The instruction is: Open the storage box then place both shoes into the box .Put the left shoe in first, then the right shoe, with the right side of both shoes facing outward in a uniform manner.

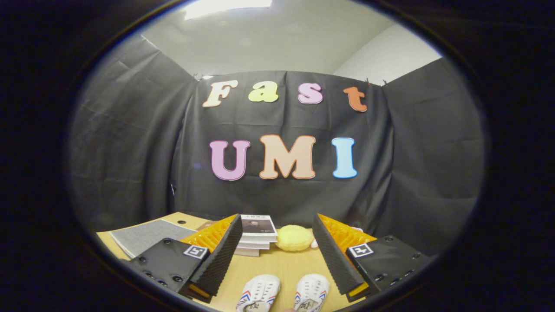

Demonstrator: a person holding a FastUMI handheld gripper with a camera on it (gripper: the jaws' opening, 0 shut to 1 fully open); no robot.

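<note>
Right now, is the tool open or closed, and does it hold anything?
Tool: open, holding nothing; the two shoes lie on the table between its fingers.

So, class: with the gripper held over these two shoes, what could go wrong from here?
The open gripper hangs above two near-identical shoes; choosing the right shoe first would break the order. The stack of books and yellow plush toy lie just beyond the fingers and could be knocked.

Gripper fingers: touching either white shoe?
Apart. The gripper view shows the gripper open, both white shoes lying on the wooden table between its fingers, bare wood around them.
</note>
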